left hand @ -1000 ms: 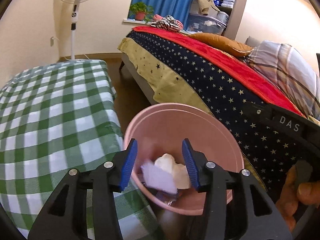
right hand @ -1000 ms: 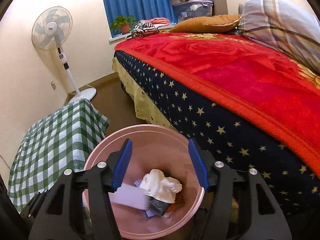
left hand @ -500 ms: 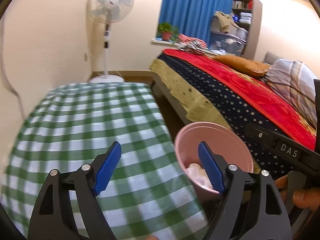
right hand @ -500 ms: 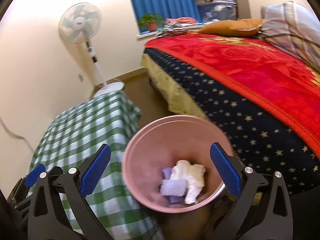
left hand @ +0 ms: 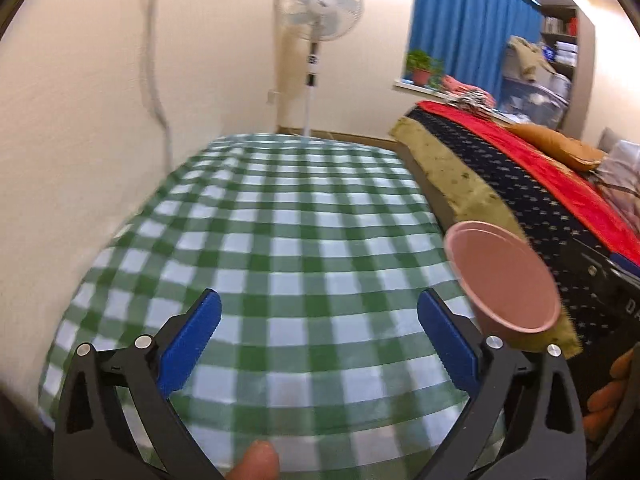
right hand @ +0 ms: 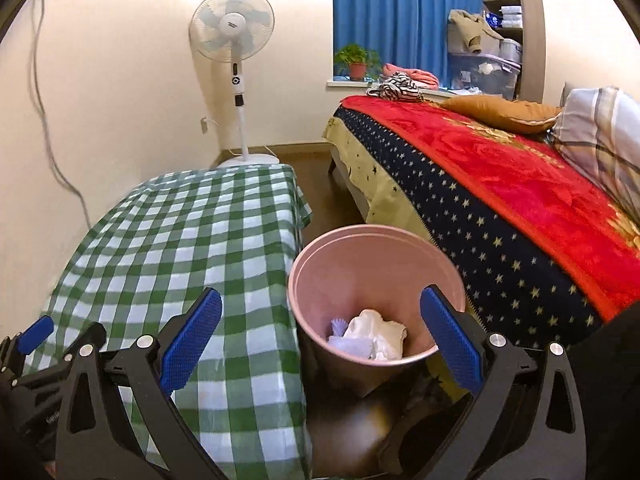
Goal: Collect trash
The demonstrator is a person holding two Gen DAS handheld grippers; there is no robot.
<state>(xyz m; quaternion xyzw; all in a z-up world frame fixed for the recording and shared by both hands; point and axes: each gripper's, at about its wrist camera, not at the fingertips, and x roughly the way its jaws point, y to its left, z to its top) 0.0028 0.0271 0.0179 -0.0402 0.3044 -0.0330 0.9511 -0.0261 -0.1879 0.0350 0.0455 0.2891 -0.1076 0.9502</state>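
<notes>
Both grippers, left (left hand: 318,338) & right (right hand: 320,338), just opened wide, empty; trash (right hand: 370,338) now in bin (right hand: 320,248) at 12 o'clock, so drop's prob. done.

only the white letters "da", cut off at the picture's edge, can be read on the black body of the right gripper's housing (left hand: 624,300) in the left wrist view; the fan's (right hand: 232,24) badge is too small to read.

Warm, bright indoor light; motion blur in the left view, strong fisheye bending toward dark corners.
</notes>
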